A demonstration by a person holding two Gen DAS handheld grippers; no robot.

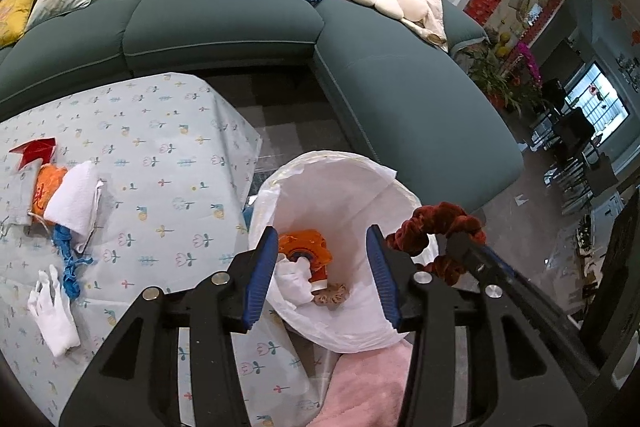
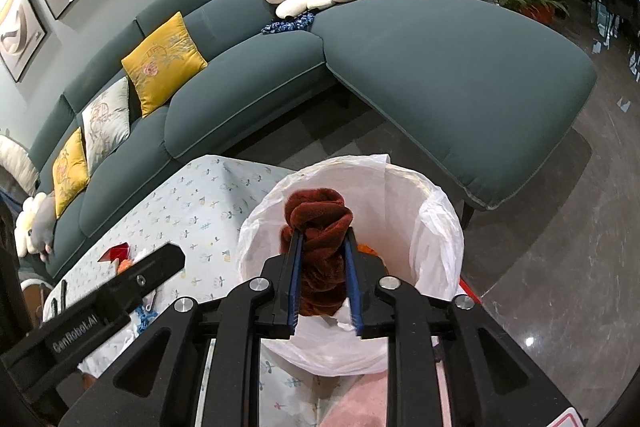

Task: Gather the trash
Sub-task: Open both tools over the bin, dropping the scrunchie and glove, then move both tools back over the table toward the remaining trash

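Observation:
A bin lined with a white bag [image 1: 384, 199] [image 2: 436, 227] stands beside the table. Inside lie an orange wrapper [image 1: 306, 247], white tissue and a brown scrap. My left gripper [image 1: 322, 267] is open and empty above the bin mouth. My right gripper [image 2: 324, 259] is shut on a rust-red velvet scrunchie [image 2: 320, 223] [image 1: 436, 223] and holds it over the bin's rim. On the table lie white tissue [image 1: 74, 199], a blue string [image 1: 68, 259], an orange packet [image 1: 50, 187], a red paper [image 1: 36, 153] and a white glove [image 1: 54, 311].
The table has a floral cloth [image 1: 160, 155] [image 2: 192, 203]. A teal sofa [image 1: 224, 27] [image 2: 440, 67] with cushions, flower pillows and a plush bear stands behind. A pink cloth [image 1: 368, 383] lies below the bin. Potted plants [image 1: 504, 71] stand at right.

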